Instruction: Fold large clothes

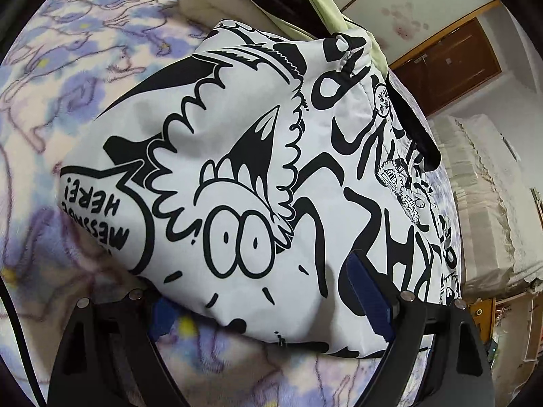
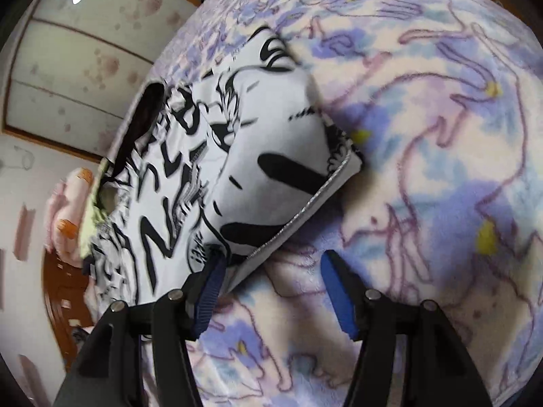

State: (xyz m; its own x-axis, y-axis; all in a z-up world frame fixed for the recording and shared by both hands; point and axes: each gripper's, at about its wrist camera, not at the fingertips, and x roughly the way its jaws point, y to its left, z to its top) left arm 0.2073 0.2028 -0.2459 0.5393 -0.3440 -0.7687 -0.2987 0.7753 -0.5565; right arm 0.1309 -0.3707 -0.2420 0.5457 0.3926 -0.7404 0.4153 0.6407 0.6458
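Note:
A white garment with black cartoon print (image 1: pixel 258 176) lies folded in a bundle on a purple floral fleece blanket (image 1: pixel 68 68). My left gripper (image 1: pixel 268 308) is open, its blue-padded fingers (image 1: pixel 368 298) spread wide with the garment's near edge lying between them. In the right wrist view the same garment (image 2: pixel 217 169) lies left of centre, a silver-edged corner (image 2: pixel 305 203) pointing toward me. My right gripper (image 2: pixel 275 291) is open; its left finger (image 2: pixel 208 298) touches the garment's lower edge, and its right finger (image 2: pixel 339 298) is over the bare blanket (image 2: pixel 424 152).
A pale green and black cloth (image 1: pixel 305 3) and a cream blanket (image 1: pixel 217 3) lie behind the garment. A wooden door (image 1: pixel 448 64) and a lace-covered bed edge (image 1: pixel 485 176) are at right. In the right wrist view a pink plush toy (image 2: pixel 68 210) sits at left.

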